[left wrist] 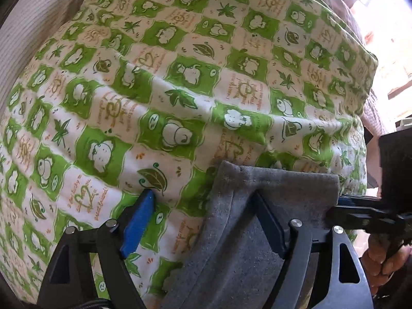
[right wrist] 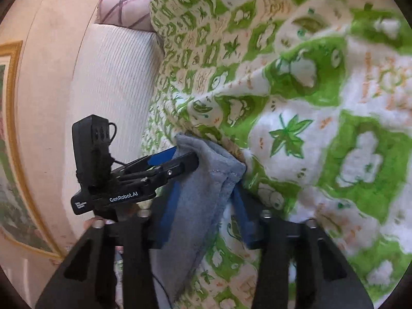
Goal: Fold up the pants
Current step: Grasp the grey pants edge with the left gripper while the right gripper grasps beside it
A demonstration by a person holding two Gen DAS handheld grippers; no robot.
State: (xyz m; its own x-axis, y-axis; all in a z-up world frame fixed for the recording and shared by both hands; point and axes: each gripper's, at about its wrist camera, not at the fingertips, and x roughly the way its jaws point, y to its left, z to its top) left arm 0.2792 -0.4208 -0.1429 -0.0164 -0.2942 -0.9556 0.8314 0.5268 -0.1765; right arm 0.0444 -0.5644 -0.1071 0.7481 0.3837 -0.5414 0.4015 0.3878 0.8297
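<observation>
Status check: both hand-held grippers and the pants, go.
Left hand-held gripper open wide, straddling grey pants edge. Right hand-held gripper around same fold, grip unclear. Pants on green patterned blanket. Nothing blocking.

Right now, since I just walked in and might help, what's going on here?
A person with a gripper in each hand is handling grey fleece pants lying on a green-and-white patterned quilt. The left gripper is wide open at the hem, one finger on the quilt, one on the fleece. The right gripper has the hem between its fingers; whether they pinch it is unclear.
</observation>
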